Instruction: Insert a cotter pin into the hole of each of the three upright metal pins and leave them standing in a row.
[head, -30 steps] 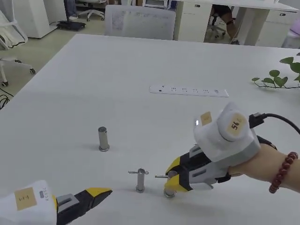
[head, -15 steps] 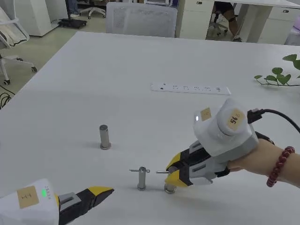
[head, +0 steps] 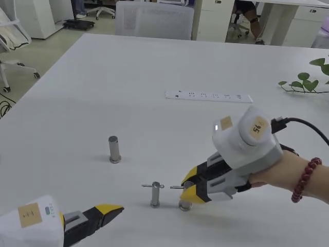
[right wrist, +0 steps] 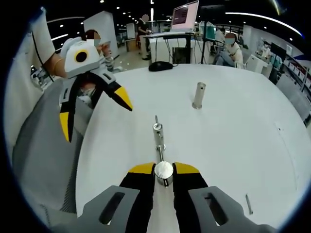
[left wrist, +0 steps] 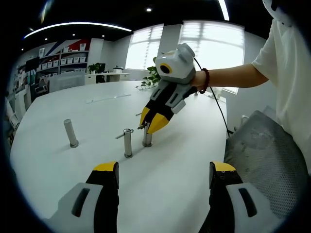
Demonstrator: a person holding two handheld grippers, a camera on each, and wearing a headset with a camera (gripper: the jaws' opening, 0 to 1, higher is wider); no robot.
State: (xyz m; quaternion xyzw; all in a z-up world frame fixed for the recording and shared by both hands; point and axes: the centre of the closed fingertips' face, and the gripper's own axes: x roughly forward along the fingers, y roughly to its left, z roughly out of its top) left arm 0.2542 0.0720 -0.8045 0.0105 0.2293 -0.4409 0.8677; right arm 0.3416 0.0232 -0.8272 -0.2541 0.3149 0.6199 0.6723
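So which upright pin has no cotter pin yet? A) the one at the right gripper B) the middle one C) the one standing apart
C: the far pin is bare; the middle pin carries a cotter pin; the right gripper grips the third pin with another.

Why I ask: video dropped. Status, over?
Left gripper open, hovering. Right gripper shut on rightmost upright steel pin, thin cotter pin through it. Leftmost steel pin bare. Nothing blocking.

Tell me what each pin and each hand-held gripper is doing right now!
Far pin: standing, no cotter pin in it.
Middle pin: standing, cotter pin through it.
Near pin: standing, second cotter pin sticking out sideways.
Right hand-held gripper: shut on the near pin.
Left hand-held gripper: open, empty.
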